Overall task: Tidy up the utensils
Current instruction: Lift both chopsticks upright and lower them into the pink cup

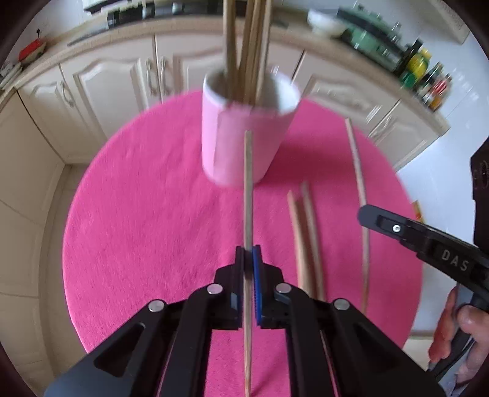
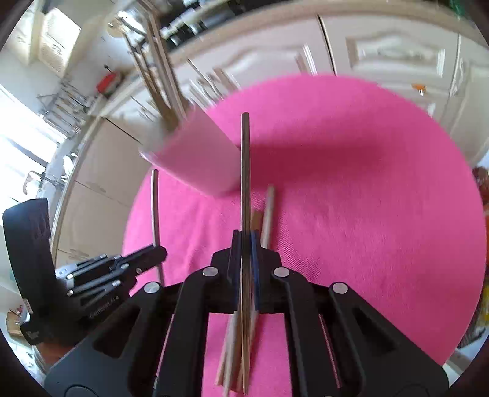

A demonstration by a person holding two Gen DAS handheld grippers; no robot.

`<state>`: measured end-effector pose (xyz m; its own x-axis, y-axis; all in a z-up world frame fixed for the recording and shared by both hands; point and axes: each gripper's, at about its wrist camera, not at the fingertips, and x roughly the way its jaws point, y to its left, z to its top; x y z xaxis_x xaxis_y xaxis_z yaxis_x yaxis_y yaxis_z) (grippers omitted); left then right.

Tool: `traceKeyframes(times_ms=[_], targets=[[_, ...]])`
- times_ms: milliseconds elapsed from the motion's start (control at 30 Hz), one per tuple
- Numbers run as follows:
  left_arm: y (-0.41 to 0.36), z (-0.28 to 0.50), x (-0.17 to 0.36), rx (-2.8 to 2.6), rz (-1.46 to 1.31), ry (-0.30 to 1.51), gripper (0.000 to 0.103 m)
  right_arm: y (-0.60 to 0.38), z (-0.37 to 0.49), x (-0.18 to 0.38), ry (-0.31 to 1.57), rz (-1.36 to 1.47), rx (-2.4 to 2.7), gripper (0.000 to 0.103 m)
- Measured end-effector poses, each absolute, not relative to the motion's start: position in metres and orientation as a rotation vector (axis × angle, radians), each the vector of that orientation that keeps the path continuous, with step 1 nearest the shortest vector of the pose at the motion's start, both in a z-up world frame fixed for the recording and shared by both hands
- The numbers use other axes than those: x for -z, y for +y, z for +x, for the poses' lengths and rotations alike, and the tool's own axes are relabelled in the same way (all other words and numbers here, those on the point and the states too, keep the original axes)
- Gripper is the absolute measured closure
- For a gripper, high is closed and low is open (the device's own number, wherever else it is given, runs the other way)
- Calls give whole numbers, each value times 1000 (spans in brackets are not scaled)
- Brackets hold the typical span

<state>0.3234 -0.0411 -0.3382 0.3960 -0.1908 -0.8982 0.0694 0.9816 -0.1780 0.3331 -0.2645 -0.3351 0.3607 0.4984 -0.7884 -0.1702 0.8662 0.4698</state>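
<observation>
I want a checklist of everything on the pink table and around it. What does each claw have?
Surface: round pink cloth-covered table.
Job's things: white cup standing upright with several chopsticks in it; loose chopsticks lying on the cloth beside it.
Clutter: nothing seen on the table.
Grippers: left claw shut on one chopstick; right claw shut on a darker chopstick.
Cables: nothing seen.
Surroundings: cream kitchen cabinets, bottles and a white bowl on the counter; a hand on the right claw's handle.
</observation>
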Motion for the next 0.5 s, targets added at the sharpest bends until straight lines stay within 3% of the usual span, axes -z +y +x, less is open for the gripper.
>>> traceKeyframes(times_ms=[500], targets=[[-39,355,236,177,-154,824,98,-244,363,244,814,372,-526,96]])
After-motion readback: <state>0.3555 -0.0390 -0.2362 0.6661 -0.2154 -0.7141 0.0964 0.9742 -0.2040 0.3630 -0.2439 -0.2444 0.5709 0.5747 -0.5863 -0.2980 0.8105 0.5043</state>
